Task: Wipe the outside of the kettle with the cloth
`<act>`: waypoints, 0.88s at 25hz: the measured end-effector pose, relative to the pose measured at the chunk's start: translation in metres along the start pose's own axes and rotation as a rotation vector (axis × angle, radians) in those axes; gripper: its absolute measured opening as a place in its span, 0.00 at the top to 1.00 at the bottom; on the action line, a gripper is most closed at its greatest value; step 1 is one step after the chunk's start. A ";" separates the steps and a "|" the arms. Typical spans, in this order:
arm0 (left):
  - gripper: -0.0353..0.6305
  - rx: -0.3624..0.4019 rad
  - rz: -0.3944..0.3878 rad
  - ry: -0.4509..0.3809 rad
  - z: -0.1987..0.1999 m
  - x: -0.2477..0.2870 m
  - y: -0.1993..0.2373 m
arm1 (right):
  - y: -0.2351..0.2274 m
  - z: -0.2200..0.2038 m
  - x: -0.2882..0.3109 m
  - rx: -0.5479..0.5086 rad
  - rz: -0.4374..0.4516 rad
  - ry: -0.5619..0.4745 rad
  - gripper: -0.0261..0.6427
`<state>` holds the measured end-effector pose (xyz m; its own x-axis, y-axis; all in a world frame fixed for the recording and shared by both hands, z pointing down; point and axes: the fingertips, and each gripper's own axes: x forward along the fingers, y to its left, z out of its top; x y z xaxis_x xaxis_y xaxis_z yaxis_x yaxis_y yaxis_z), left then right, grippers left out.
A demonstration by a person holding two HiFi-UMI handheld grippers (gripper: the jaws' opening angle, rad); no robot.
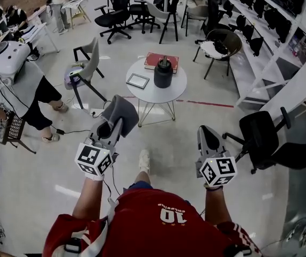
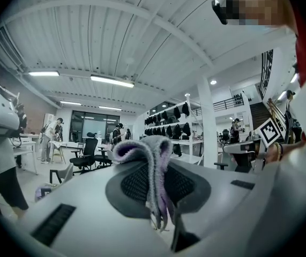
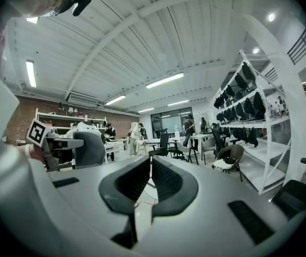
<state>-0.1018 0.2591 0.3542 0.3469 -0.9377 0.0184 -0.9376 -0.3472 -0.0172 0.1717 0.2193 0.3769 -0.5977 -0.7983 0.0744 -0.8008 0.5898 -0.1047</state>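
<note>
Our left gripper (image 1: 114, 126) pinches the soft, fuzzy gray-purple cloth (image 1: 121, 113), which folds over its tips. Our right gripper (image 1: 207, 135) is closed on nothing. Farther off, the round black kettle (image 1: 163, 73) stands on the round white table (image 1: 178, 88). We should step close, hold the smooth kettle steady, and rub its sides with the cloth spread flat.

Cloth (image 1: 121, 113) in left claw (image 1: 111, 126): grey outside, lavender in the folds. Kettle (image 1: 163, 73), upper centre of frame: black. Desk (image 1: 177, 90) under it: white. Book (image 1: 154, 61) behind kettle: red. Left claw and right claw (image 1: 206, 131): light grey bodies, dark grey pads (image 3: 169, 181) with fine mesh pattern, black-and-white square markers. Shirt (image 1: 158, 224), bottom of frame: red, white numerals. Floor (image 1: 45, 181): pale grey, one red line.
</note>
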 end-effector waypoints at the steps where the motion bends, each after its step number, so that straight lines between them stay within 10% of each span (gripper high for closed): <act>1: 0.87 0.001 -0.003 0.002 0.000 0.006 0.003 | -0.002 0.001 0.006 0.001 0.000 0.000 0.93; 22: 0.87 0.029 -0.045 0.013 0.026 0.154 0.078 | -0.073 0.034 0.146 0.028 -0.015 -0.005 0.93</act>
<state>-0.1210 0.0877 0.3298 0.3881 -0.9210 0.0332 -0.9200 -0.3893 -0.0451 0.1443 0.0561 0.3620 -0.5851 -0.8079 0.0709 -0.8083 0.5739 -0.1316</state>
